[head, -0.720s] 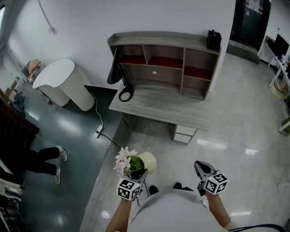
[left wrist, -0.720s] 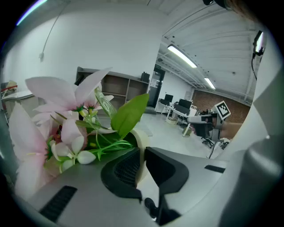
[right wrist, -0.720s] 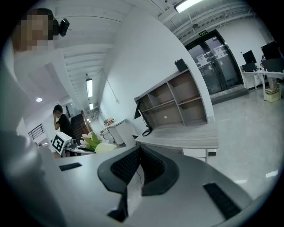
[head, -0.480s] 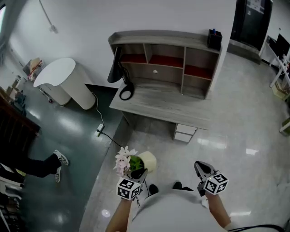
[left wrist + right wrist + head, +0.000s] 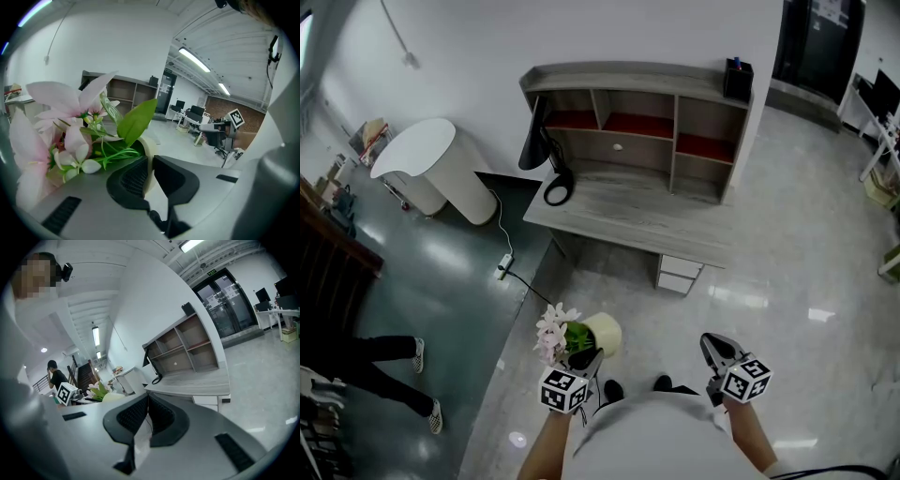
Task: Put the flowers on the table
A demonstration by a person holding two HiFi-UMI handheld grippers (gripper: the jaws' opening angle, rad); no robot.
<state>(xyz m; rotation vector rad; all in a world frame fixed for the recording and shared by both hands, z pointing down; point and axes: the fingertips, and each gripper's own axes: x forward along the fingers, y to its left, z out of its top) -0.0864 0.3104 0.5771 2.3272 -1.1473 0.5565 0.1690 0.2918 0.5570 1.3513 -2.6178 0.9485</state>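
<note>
Flowers [image 5: 551, 330], pink and white with green leaves, are standing in a round cream pot [image 5: 607, 333] that the left gripper [image 5: 591, 359] is pinching by its rim, one jaw inside and one outside. The pot is hanging over the glossy grey floor [image 5: 787, 281], well short of the grey wooden desk's [image 5: 628, 220] front edge. The right gripper [image 5: 712, 347] is hovering alongside, jaws pressed together on nothing.

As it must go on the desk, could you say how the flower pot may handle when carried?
The pot is pinched only at its rim by the left tool, so it may swing or slip. The flowers lean to one side, so it could tip when set down.
</note>
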